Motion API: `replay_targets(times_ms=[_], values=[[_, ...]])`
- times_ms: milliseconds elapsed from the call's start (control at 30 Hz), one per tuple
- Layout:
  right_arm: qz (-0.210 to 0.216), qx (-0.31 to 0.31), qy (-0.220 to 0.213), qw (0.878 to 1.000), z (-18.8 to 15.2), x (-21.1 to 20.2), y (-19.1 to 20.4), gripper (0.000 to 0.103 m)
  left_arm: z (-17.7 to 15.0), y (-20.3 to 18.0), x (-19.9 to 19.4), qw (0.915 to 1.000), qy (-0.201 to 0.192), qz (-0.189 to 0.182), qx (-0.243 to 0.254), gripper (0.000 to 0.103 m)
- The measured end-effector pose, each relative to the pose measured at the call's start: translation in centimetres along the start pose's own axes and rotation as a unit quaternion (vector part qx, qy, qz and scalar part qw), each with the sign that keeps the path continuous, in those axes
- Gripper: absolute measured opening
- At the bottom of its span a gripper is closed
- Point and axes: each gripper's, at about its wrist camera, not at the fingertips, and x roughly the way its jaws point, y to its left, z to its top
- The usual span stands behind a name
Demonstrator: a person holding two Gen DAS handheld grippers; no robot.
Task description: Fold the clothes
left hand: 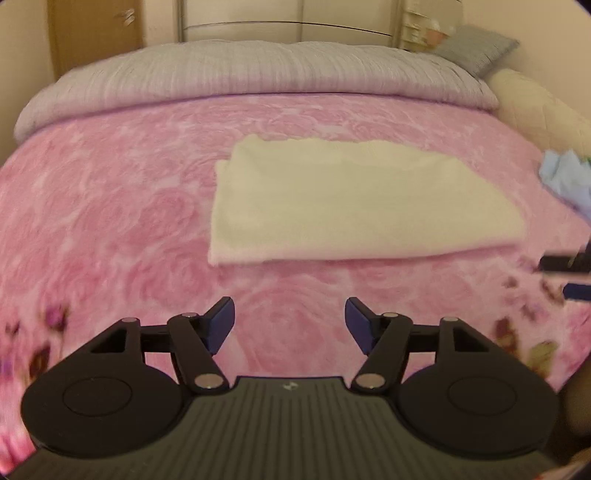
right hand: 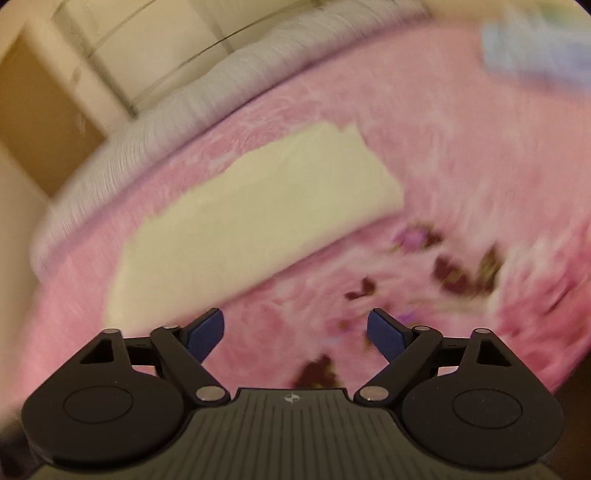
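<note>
A cream garment (left hand: 354, 203) lies folded into a flat rectangle on the pink floral blanket (left hand: 110, 221). My left gripper (left hand: 290, 321) is open and empty, held above the blanket in front of the garment's near edge. My right gripper (right hand: 295, 332) is open and empty; in the blurred right wrist view the cream garment (right hand: 251, 221) lies ahead and to the left of it. The tips of the right gripper (left hand: 569, 273) show at the right edge of the left wrist view, beside the garment's right end.
A light blue cloth (left hand: 565, 177) lies on the blanket at the right, also in the right wrist view (right hand: 535, 48). A grey quilt (left hand: 258, 74) is rolled along the far side. A grey pillow (left hand: 476, 48) and a wardrobe (left hand: 288, 18) stand behind.
</note>
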Motion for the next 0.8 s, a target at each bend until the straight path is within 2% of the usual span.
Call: replay_targets(times_ms=[67, 133, 267, 333, 467, 500, 567, 600, 633, 667, 700, 800], values=[[0.031, 0.059, 0.011, 0.998, 0.9, 1.4, -1.9, 0.079, 0.1, -0.2, 1.6, 0.9983, -0.013, 0.009, 0.056, 0.062], [0.049, 0.112, 0.019, 0.992, 1.8, 2.9, -3.6, 0.069, 0.3, -0.5, 3.4, 0.9928, -0.019, 0.018, 0.117, 0.059], [0.055, 0.197, 0.026, 0.978, 3.1, 6.1, -6.4, 0.067, 0.4, -1.0, 6.8, 0.9760, -0.030, 0.022, 0.215, 0.055], [0.048, 0.213, 0.019, 0.976, 3.6, 7.5, -6.8, 0.067, 0.3, -1.0, 8.3, 0.9670, -0.030, 0.022, 0.252, 0.054], [0.047, 0.222, -0.010, 0.974, 4.8, 9.4, -6.9, 0.067, -1.0, -1.1, 11.1, 0.9395, -0.024, 0.046, 0.339, 0.052], [0.046, 0.221, -0.016, 0.974, 5.0, 10.0, -6.7, 0.067, -1.3, -0.9, 11.4, 0.9370, -0.031, 0.042, 0.345, 0.052], [0.046, 0.213, -0.029, 0.976, 5.5, 10.9, -6.2, 0.065, -1.2, -0.4, 11.8, 0.9389, -0.043, 0.029, 0.340, 0.051], [0.046, 0.209, -0.036, 0.976, 5.7, 11.4, -6.0, 0.056, -1.1, -0.1, 12.0, 0.9394, -0.048, 0.024, 0.339, 0.043], [0.048, 0.213, -0.037, 0.975, 5.8, 11.8, -6.2, 0.033, -1.0, 0.1, 12.1, 0.9395, -0.051, 0.022, 0.338, 0.037], [0.049, 0.217, -0.037, 0.974, 5.9, 12.3, -6.4, 0.024, -0.9, 0.2, 12.2, 0.9378, -0.053, 0.022, 0.342, 0.025], [0.051, 0.221, -0.038, 0.973, 5.9, 12.7, -6.6, 0.014, -0.9, 0.2, 12.2, 0.9352, -0.054, 0.023, 0.349, 0.017], [0.067, 0.226, -0.044, 0.971, 5.8, 11.7, -6.8, 0.009, -0.7, 0.4, 11.7, 0.9325, -0.055, 0.015, 0.357, 0.009]])
